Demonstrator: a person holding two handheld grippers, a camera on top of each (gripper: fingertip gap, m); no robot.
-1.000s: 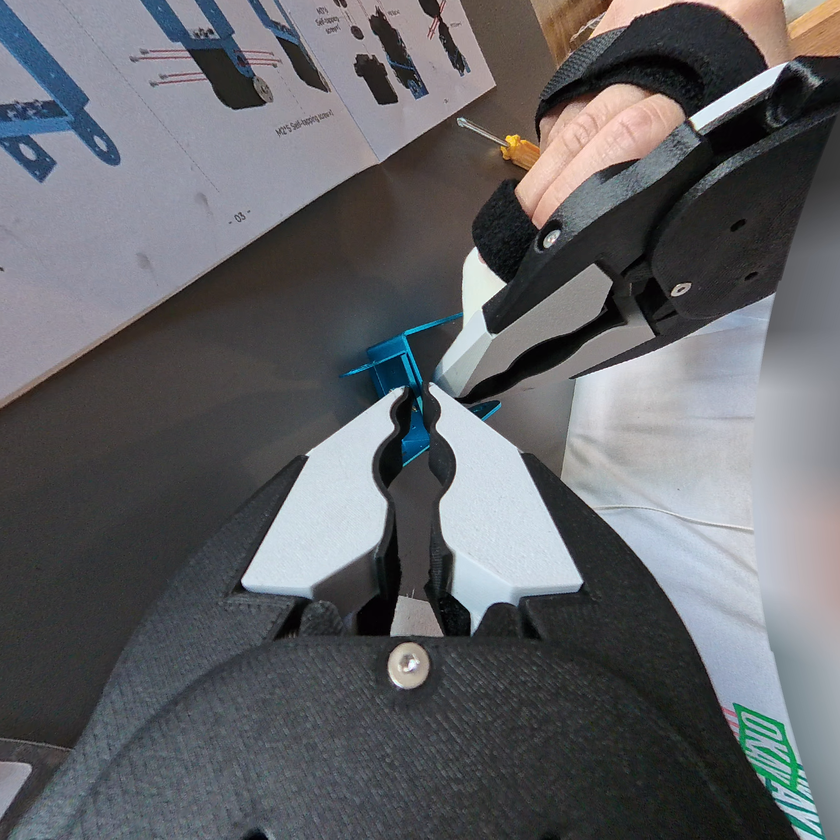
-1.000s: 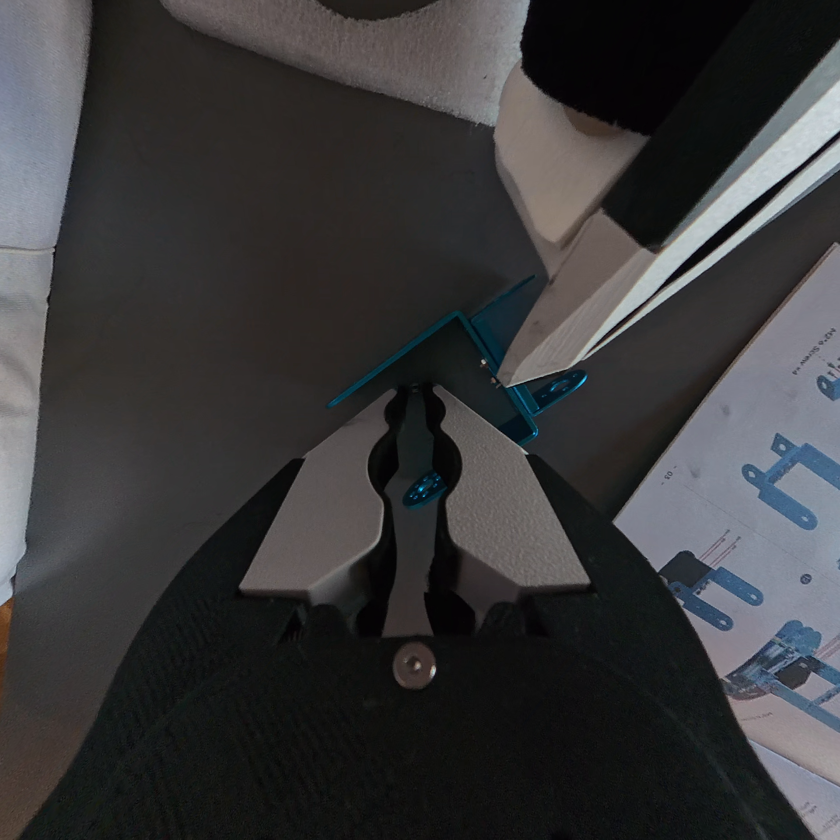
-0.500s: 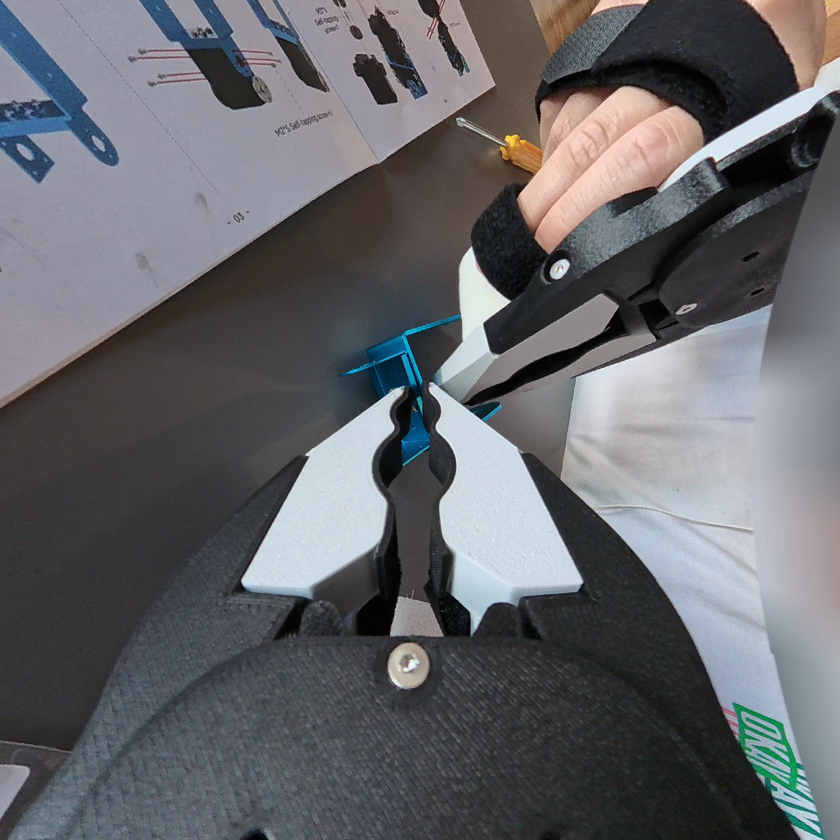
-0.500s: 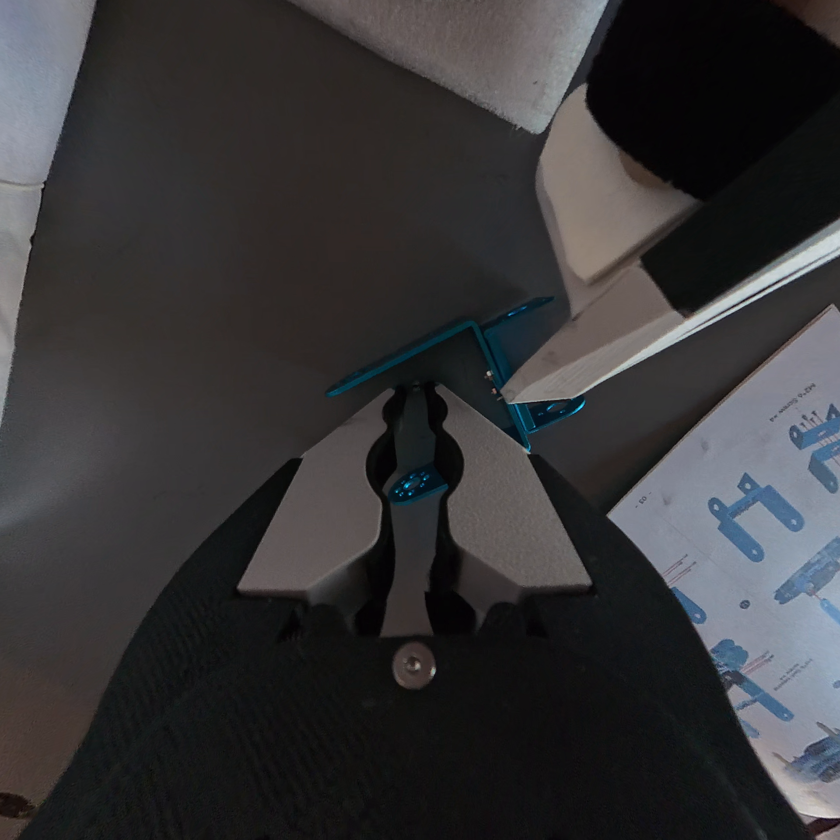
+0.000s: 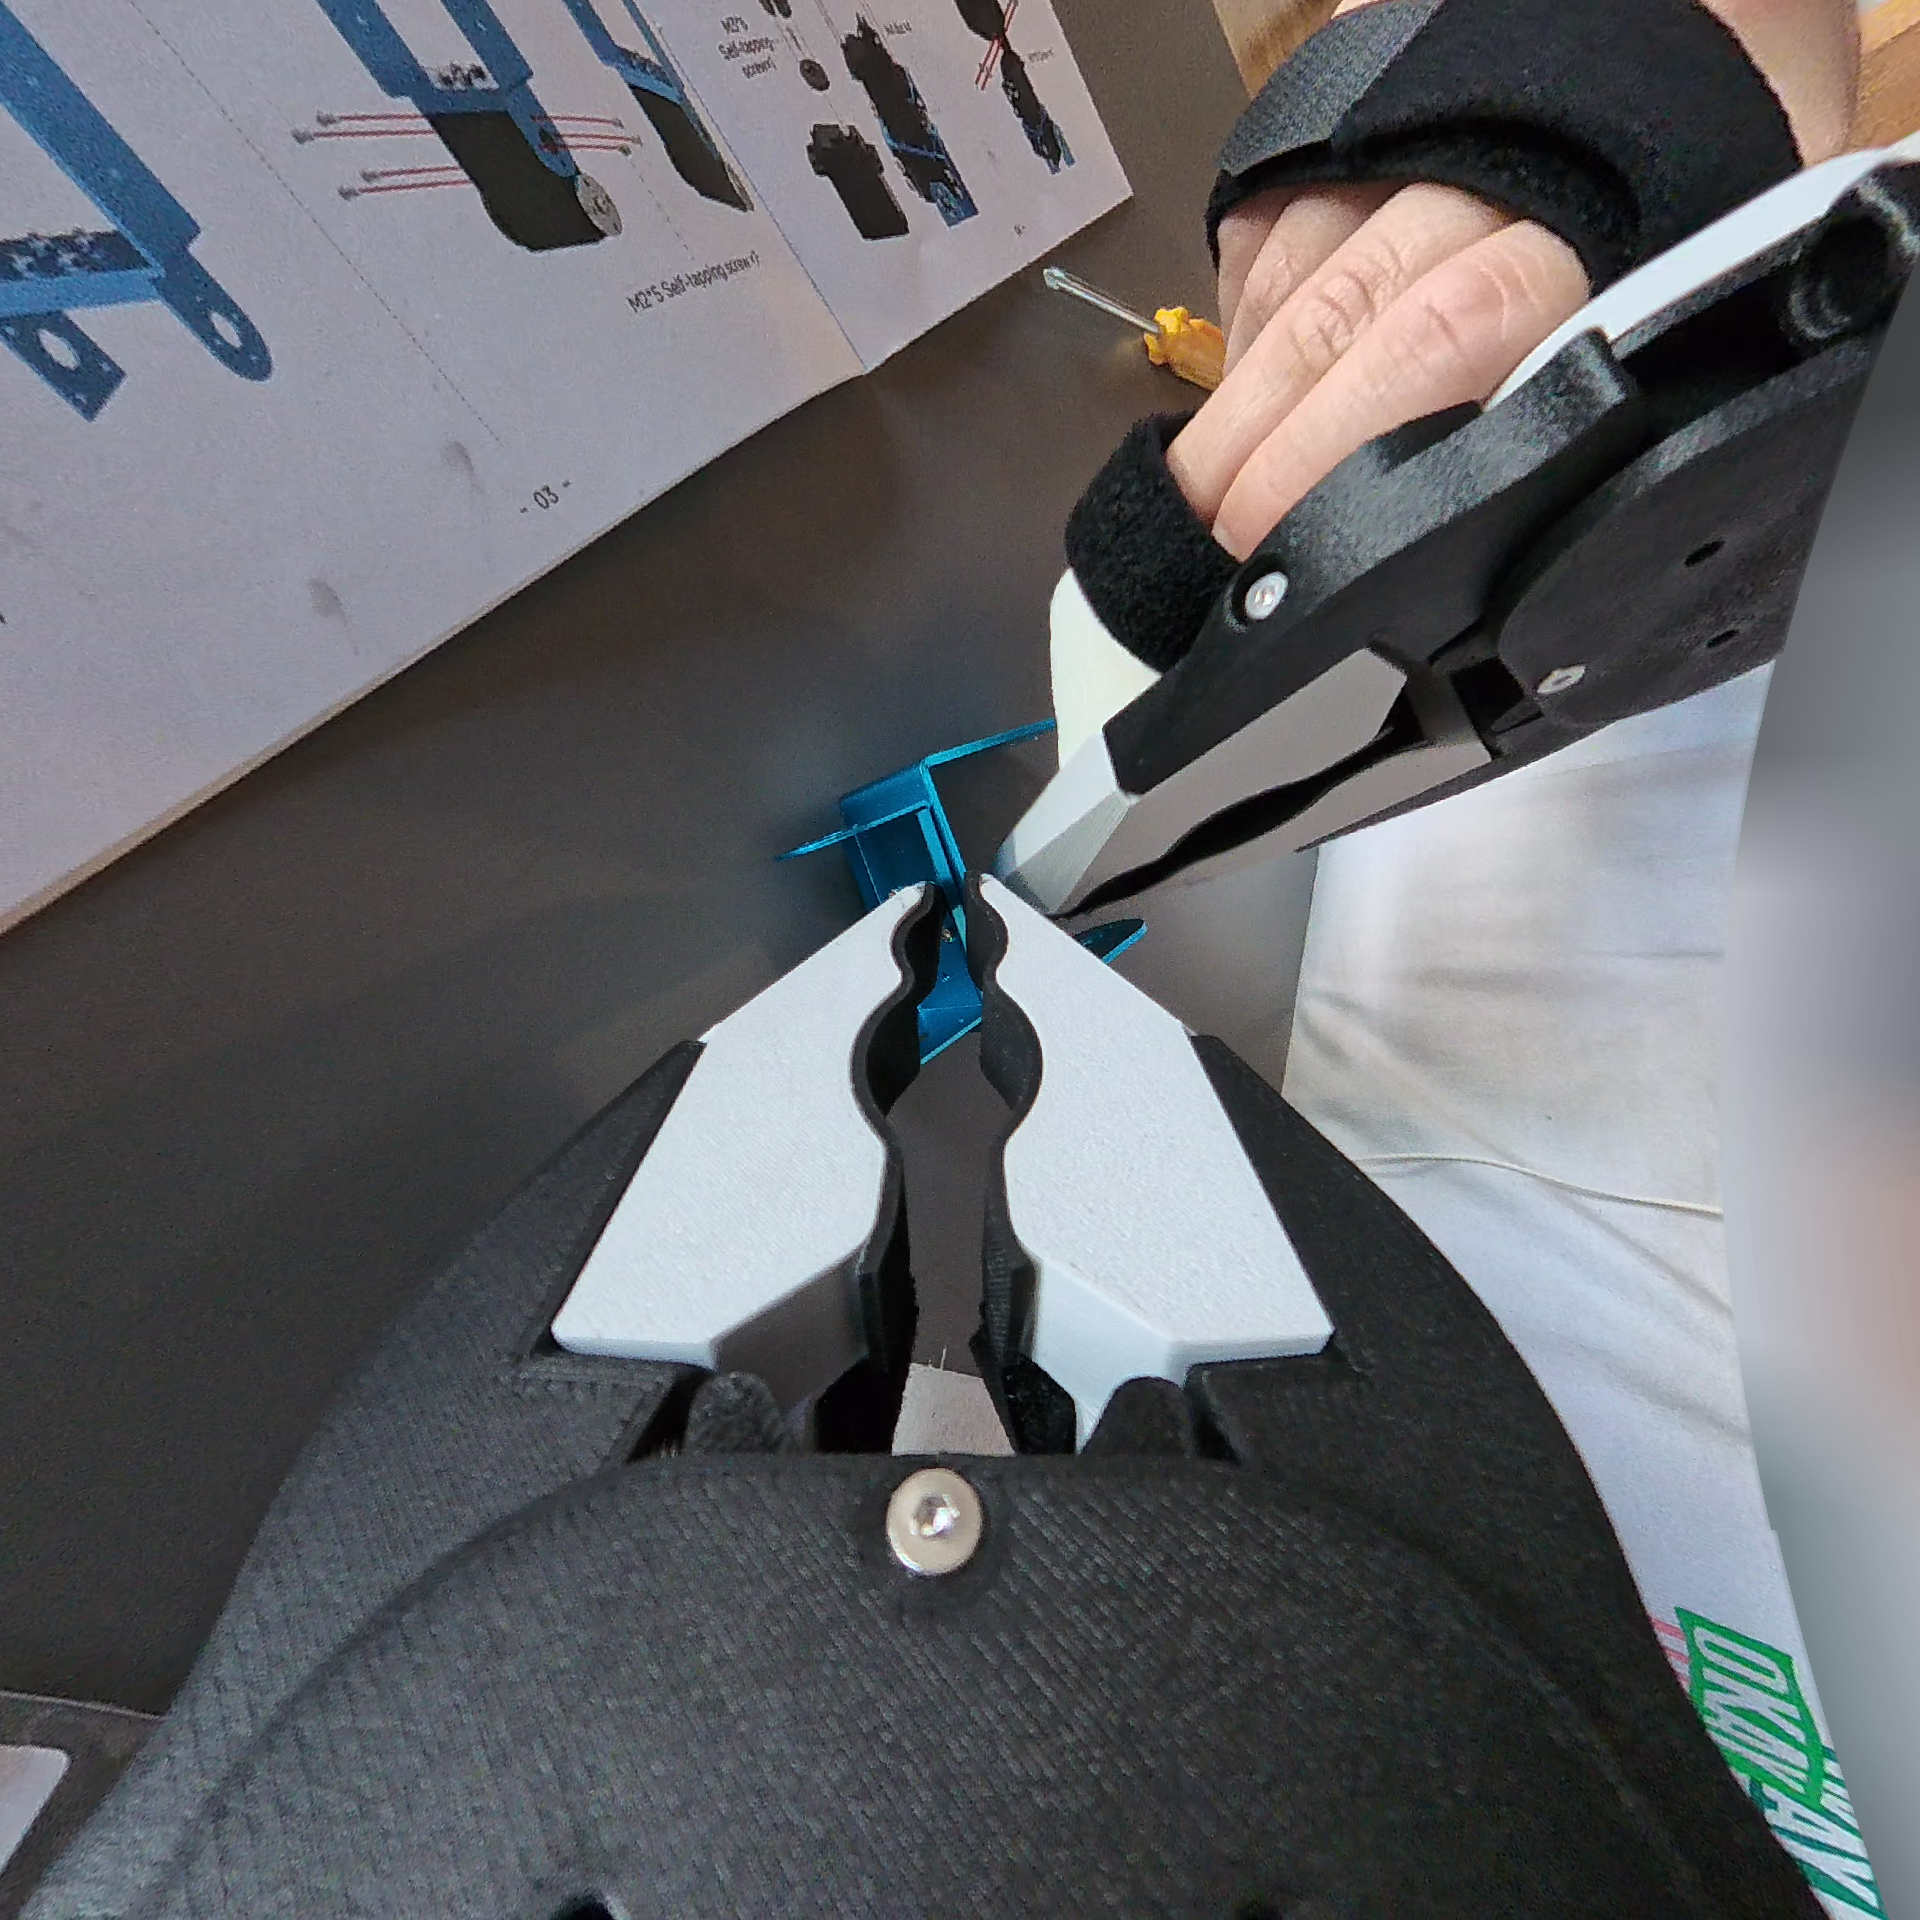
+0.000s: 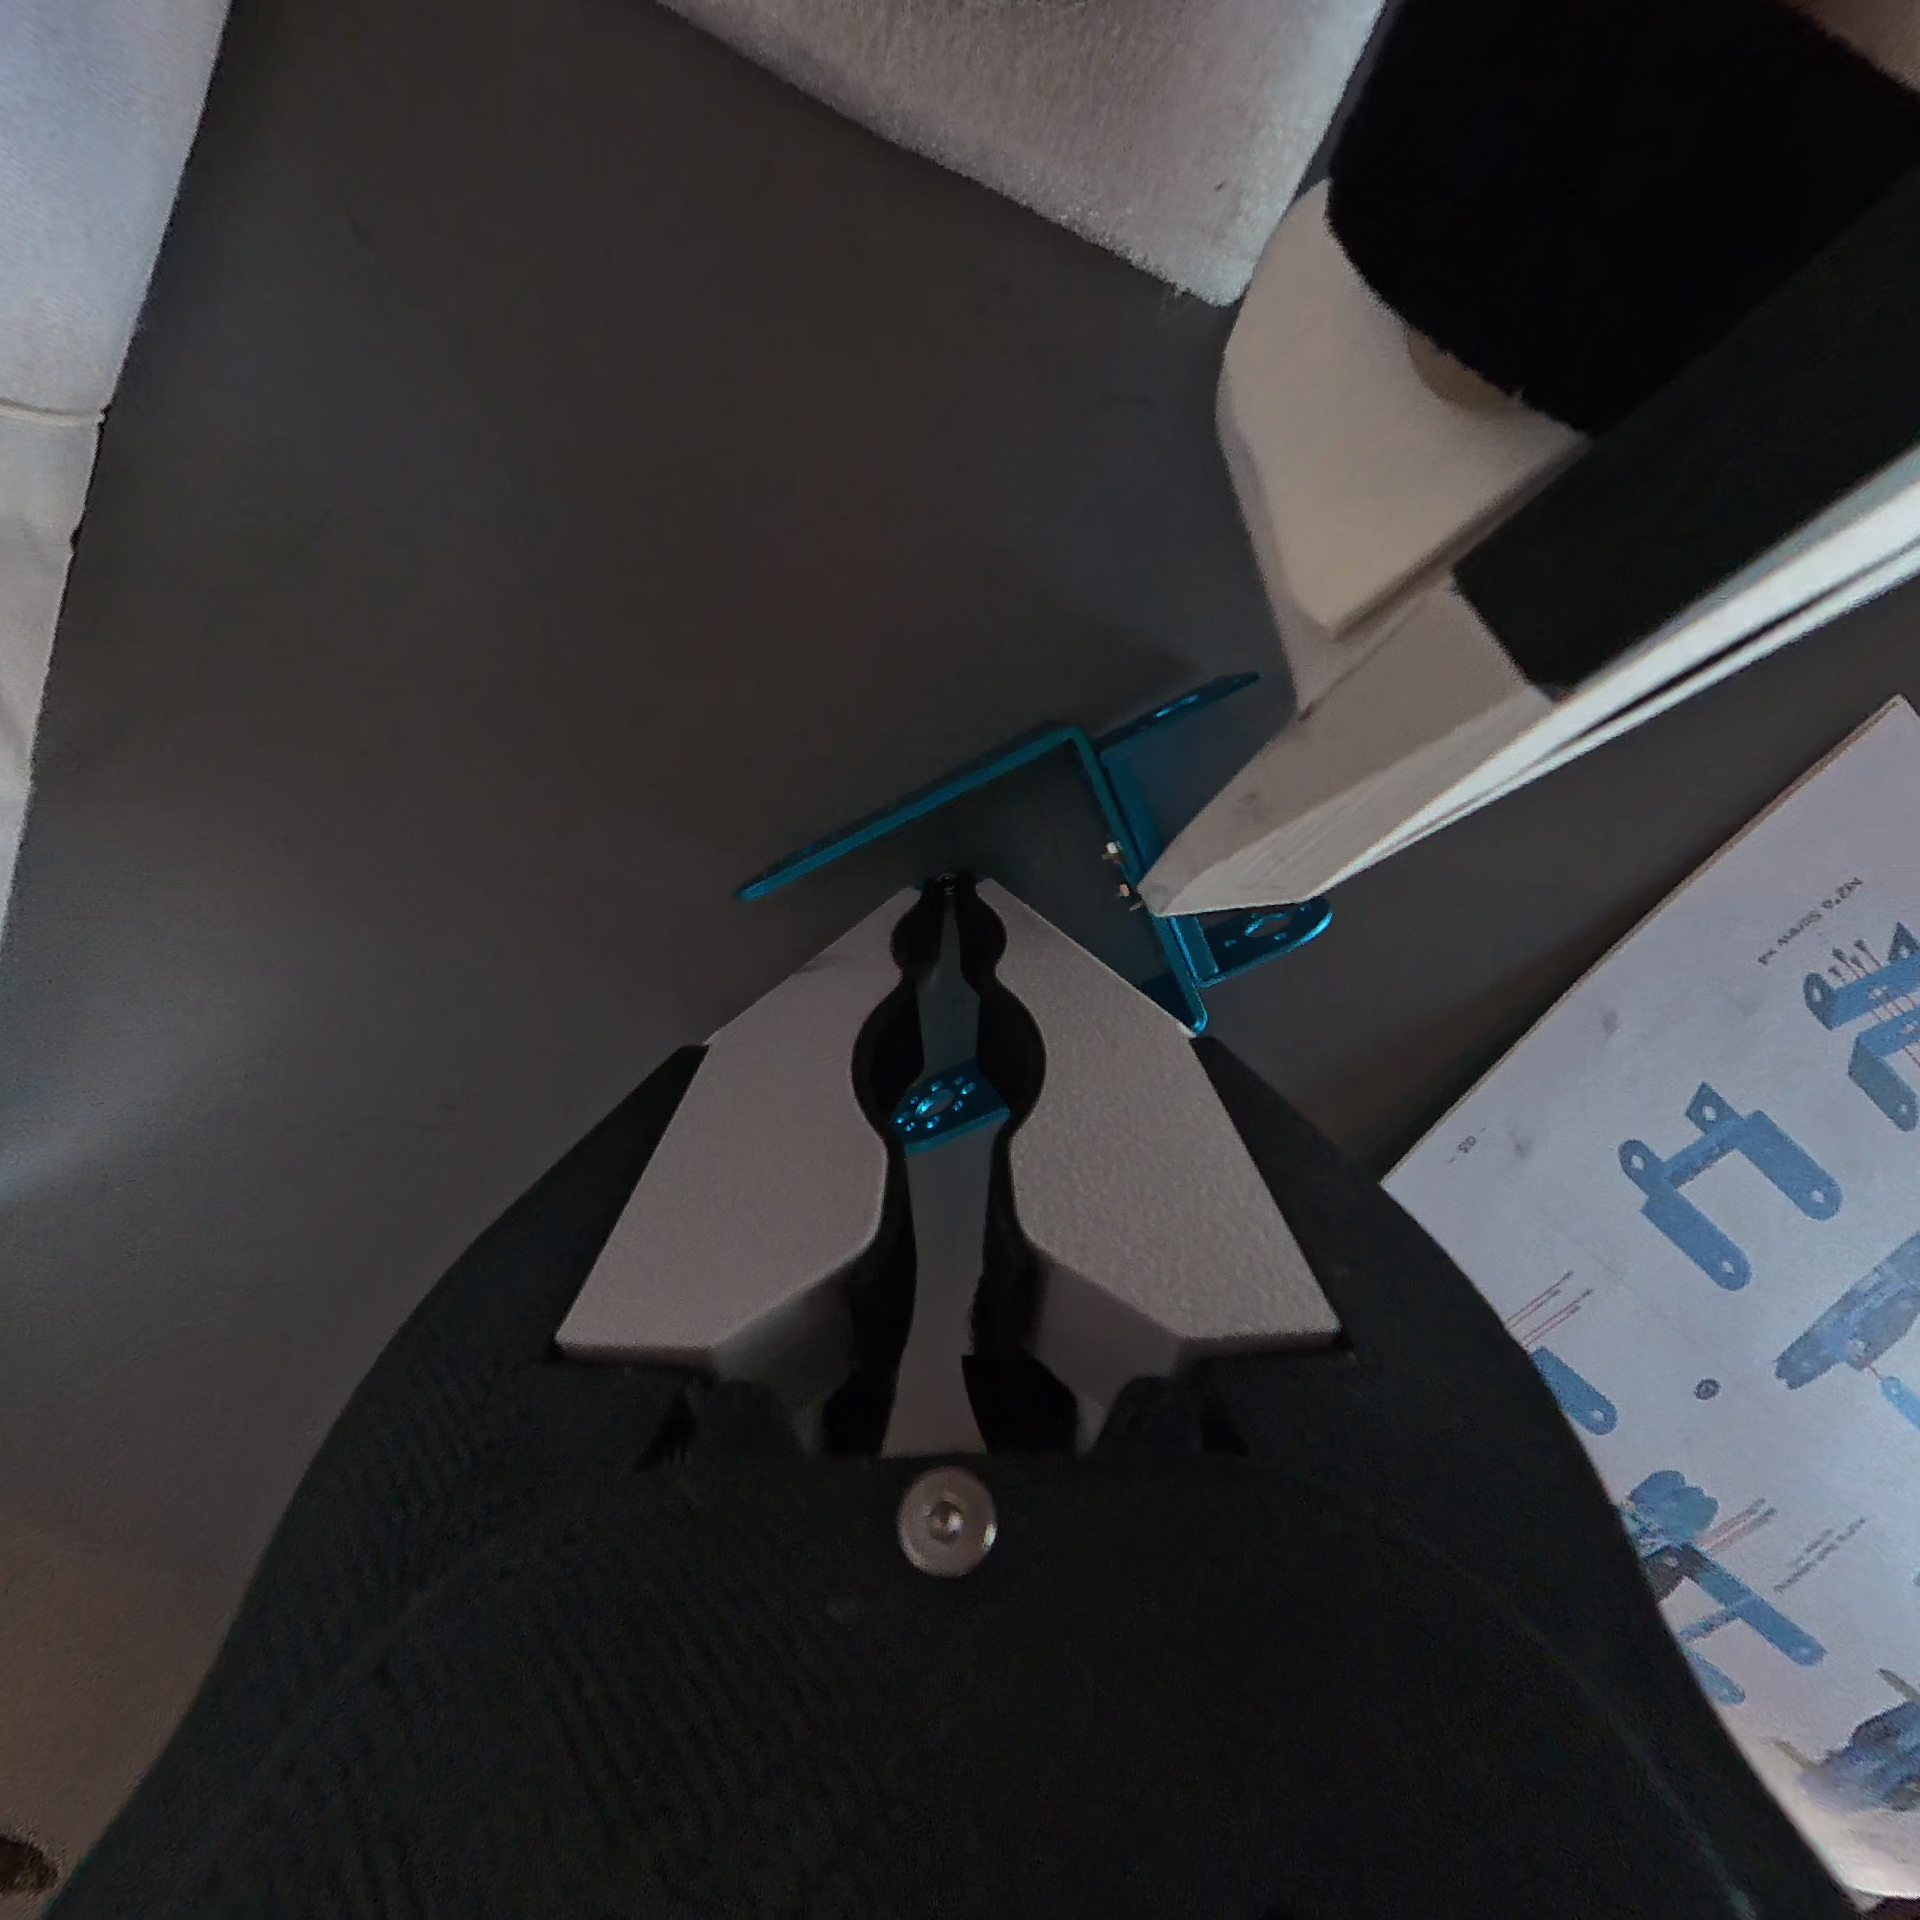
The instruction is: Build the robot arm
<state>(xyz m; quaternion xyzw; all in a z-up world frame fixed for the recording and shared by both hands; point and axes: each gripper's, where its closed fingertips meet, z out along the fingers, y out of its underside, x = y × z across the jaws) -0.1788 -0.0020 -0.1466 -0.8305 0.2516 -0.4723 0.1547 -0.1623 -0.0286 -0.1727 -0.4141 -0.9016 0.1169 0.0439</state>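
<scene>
Dark grey matte tabletop (image 5: 436, 935); wooden surface (image 5: 1881, 73) beyond far edge; daylight from above.

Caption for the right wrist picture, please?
Left gripper and right gripper meet at a blue bracket on a dark table.

Blue bracket (image 5: 914, 831), dark grey table (image 5: 468, 883)

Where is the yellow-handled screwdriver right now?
In the left wrist view, the yellow-handled screwdriver lies on the dark table, upper right, between the instruction sheet corner and the person's hand.
</scene>
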